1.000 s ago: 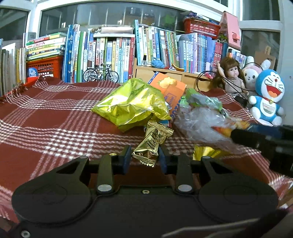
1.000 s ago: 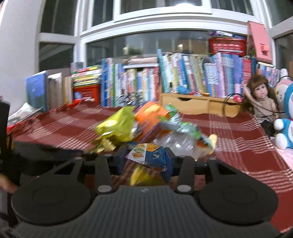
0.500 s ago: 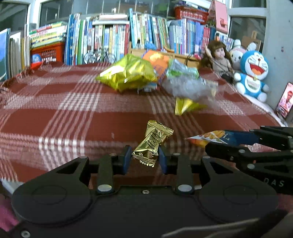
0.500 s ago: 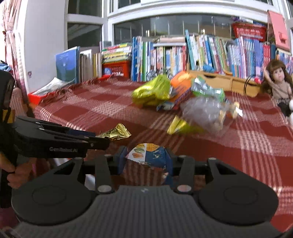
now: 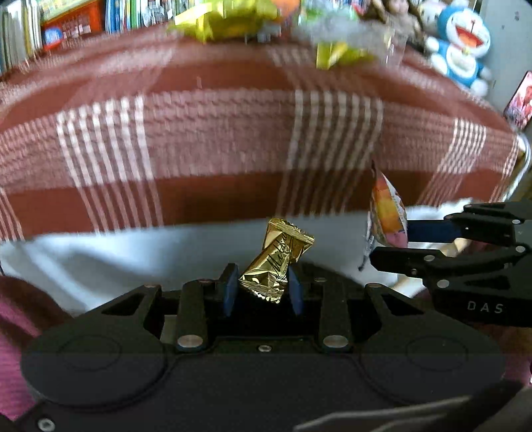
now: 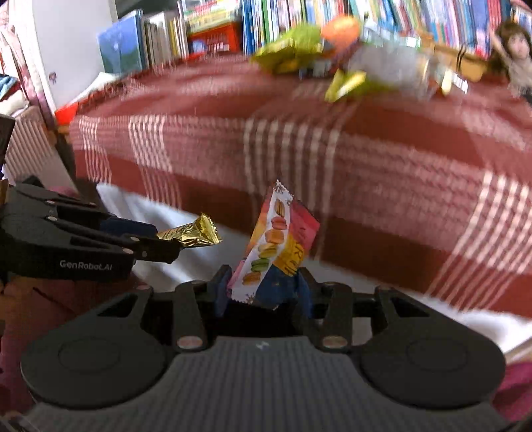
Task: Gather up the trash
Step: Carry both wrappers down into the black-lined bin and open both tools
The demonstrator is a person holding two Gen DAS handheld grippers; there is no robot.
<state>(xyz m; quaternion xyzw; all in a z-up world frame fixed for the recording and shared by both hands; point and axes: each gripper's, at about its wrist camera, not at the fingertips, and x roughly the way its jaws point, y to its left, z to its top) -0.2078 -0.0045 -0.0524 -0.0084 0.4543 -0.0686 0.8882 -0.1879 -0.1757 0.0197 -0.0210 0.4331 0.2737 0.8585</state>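
Note:
A gold foil candy wrapper (image 5: 274,266) stands pinched between the blue pads of my left gripper (image 5: 262,290), which is shut on it. The same wrapper (image 6: 189,232) and left gripper (image 6: 149,244) show at the left of the right wrist view. My right gripper (image 6: 262,294) is shut on a colourful macaron snack packet (image 6: 277,246); in the left wrist view that packet (image 5: 387,212) and the right gripper (image 5: 402,242) sit at the right. Both grippers hover off the near edge of the red plaid table (image 5: 216,133), over something white (image 5: 116,252) below.
At the table's far side lies a pile of trash: a yellow-green foil bag (image 6: 289,50), an orange packet (image 6: 342,28), a clear plastic bag (image 6: 395,63), a small yellow wrapper (image 6: 344,84). Books (image 6: 266,20) line the back, a doll (image 6: 515,53) and plush toys (image 5: 462,43) stand right.
Both grippers have pulled back from the trash pile past the table's near edge and tilted downward, each still holding its wrapper. The pile now lies far off at the top.

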